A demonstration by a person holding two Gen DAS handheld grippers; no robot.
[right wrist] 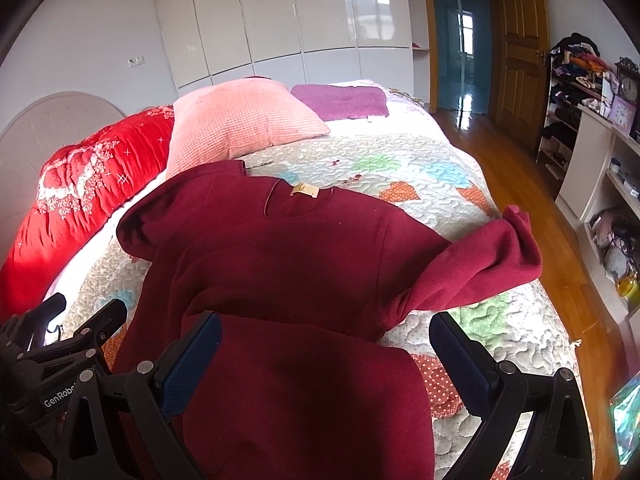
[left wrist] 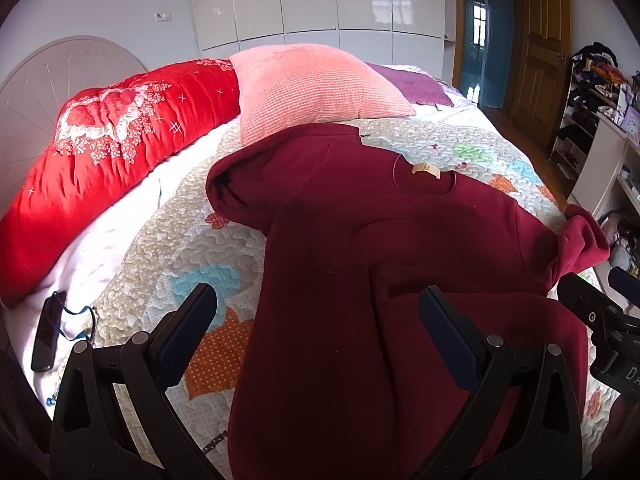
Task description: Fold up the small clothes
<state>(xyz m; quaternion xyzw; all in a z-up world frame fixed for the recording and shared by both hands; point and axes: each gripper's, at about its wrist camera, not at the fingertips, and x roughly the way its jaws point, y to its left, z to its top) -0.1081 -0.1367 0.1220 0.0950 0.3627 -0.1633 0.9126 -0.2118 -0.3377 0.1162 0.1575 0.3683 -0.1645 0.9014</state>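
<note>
Left wrist view: the dark red long-sleeved fleece sweater [left wrist: 360,260] is lying spread on the patchwork quilted bedspread [left wrist: 180,232], collar with cream label pointing toward the pink waffle-textured pillow [left wrist: 316,88]. The left gripper [left wrist: 316,312] is hovering above the sweater's lower body, jaws standing wide apart, gripping nothing. Right wrist view: the right gripper [right wrist: 326,344] is likewise gaping wide and empty over the hem; the right sleeve [right wrist: 484,264] is trailing toward the bed edge, away from the pillow. Risk, judged: that bunched sleeve could slide off and drag the fold askew. The open shelving unit [right wrist: 576,80] beyond the bed is holding piled clothes.
</note>
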